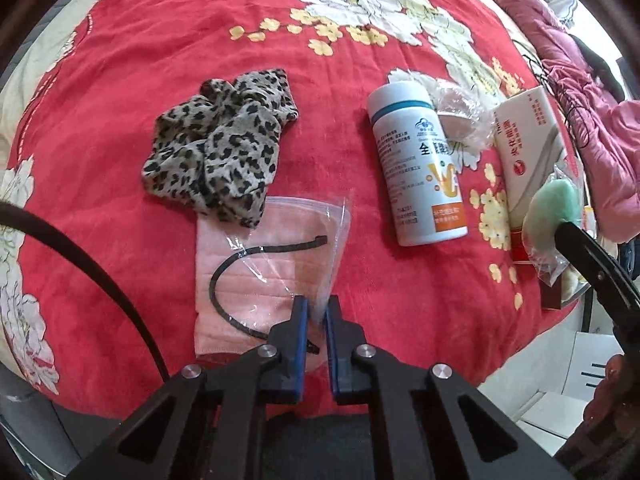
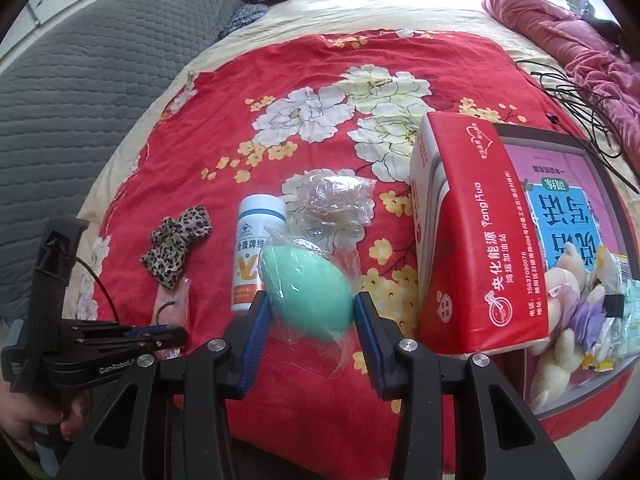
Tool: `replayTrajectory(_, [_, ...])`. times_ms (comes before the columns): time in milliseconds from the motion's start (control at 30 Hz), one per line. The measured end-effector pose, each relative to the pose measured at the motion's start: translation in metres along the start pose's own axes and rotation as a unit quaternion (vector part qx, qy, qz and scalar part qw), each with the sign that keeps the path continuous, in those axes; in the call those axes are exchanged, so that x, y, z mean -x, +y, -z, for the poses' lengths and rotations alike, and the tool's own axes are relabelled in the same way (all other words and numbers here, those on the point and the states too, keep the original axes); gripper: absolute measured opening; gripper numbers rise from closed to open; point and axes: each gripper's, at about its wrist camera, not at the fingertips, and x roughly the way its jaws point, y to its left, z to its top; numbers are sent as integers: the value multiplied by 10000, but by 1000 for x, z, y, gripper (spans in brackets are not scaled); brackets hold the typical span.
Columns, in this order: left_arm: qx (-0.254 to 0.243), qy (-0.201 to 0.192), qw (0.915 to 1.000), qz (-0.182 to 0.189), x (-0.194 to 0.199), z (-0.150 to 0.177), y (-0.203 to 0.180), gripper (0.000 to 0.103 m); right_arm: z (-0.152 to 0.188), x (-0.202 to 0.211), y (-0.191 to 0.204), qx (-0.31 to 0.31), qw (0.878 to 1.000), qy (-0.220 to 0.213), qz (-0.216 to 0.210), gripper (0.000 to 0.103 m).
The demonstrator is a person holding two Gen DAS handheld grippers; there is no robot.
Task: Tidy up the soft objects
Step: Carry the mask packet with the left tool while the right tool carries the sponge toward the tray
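Progress partial: your left gripper [image 1: 317, 316] pinches the bagged pink mask [image 1: 256, 276], your right gripper [image 2: 308, 312] clamps the green sponge [image 2: 308, 292], leopard scrunchie [image 1: 220, 144] ahead still unsorted.

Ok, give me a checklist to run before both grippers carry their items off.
1. Left gripper shut on the mask bag: ok, pads pinch its near plastic edge.
2. Right gripper shut on the green sponge: ok, a pad on each side.
3. Leopard cloth clear of the mask bag: not ok, it overlaps the far corner.
4. Sponge's wrap free of the bottle: cannot tell, they overlap in the right wrist view.
5. Box clear of the right gripper: ok, a gap shows.
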Motion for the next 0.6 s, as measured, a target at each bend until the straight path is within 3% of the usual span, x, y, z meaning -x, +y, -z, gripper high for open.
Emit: replayTrajectory(600, [-403, -617, 9970, 250, 67, 7, -36, 6, 2, 37, -1, -25, 9993, -372, -27, 44])
